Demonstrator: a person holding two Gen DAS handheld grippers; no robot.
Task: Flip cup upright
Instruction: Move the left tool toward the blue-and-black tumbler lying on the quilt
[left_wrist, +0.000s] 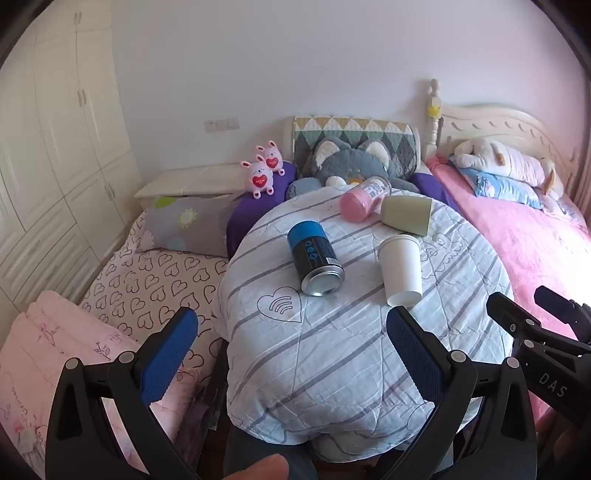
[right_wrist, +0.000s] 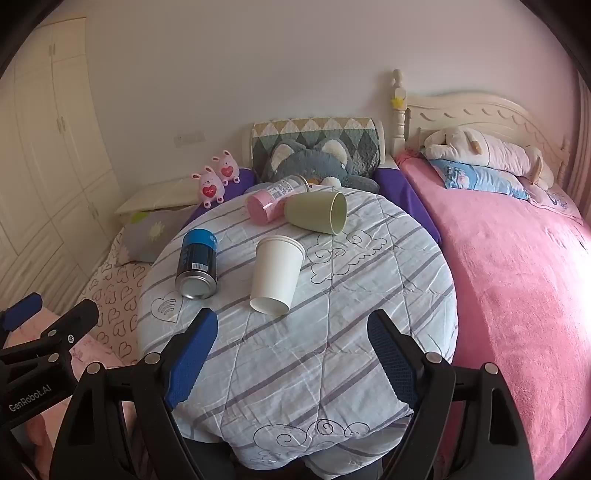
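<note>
A white paper cup (left_wrist: 400, 271) (right_wrist: 277, 275) lies on its side on the striped quilt (left_wrist: 332, 350) (right_wrist: 314, 350), base toward me. A green cup (left_wrist: 406, 215) (right_wrist: 317, 212) lies on its side behind it, mouth to the right. My left gripper (left_wrist: 291, 328) is open and empty, in front of the quilt. My right gripper (right_wrist: 293, 332) is open and empty, just short of the white cup. Each gripper shows at the edge of the other's view, the right one (left_wrist: 539, 306) and the left one (right_wrist: 55, 310).
A blue and black can (left_wrist: 316, 264) (right_wrist: 197, 267) lies on its side left of the white cup. A pink container (left_wrist: 364, 199) (right_wrist: 275, 203) lies against the green cup. Plush toys (left_wrist: 264, 171), pillows and a pink blanket (right_wrist: 517, 277) surround the quilt. A wardrobe (left_wrist: 55, 147) stands left.
</note>
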